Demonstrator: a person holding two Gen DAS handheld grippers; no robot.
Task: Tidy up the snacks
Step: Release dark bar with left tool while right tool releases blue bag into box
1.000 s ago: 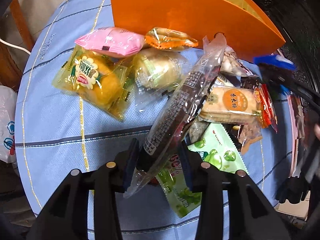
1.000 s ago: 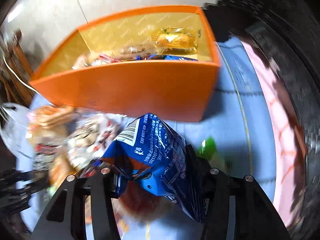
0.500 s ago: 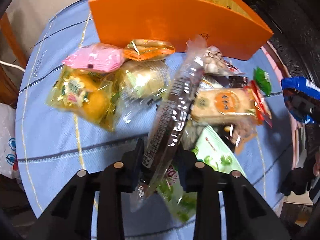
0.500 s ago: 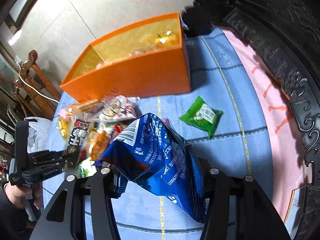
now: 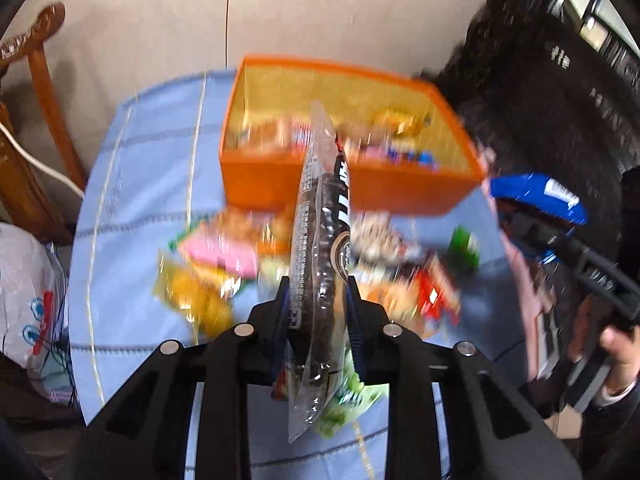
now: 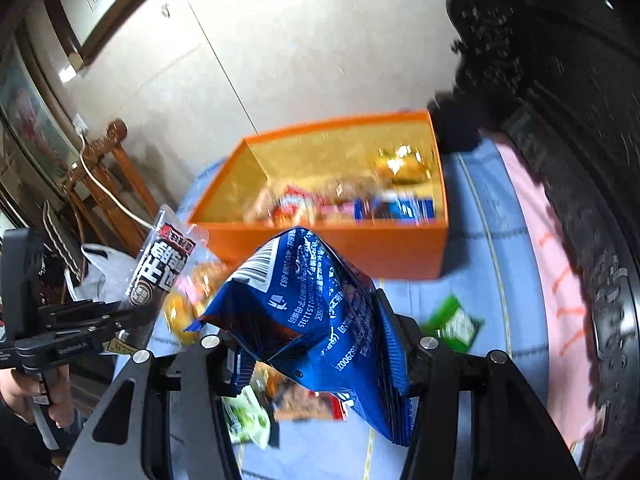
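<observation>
Clear-plastic dark snack pack (image 5: pixel 320 240) sits between closing jaws of left hand-held gripper (image 5: pixel 318 312), raised above the surface (image 5: pixel 132 184). Blue bag (image 6: pixel 316 312) clamped in right hand-held gripper (image 6: pixel 312 344). Step, as judged: carrying both to orange box (image 6: pixel 332 248). Next: position over the box opening, then release.
</observation>
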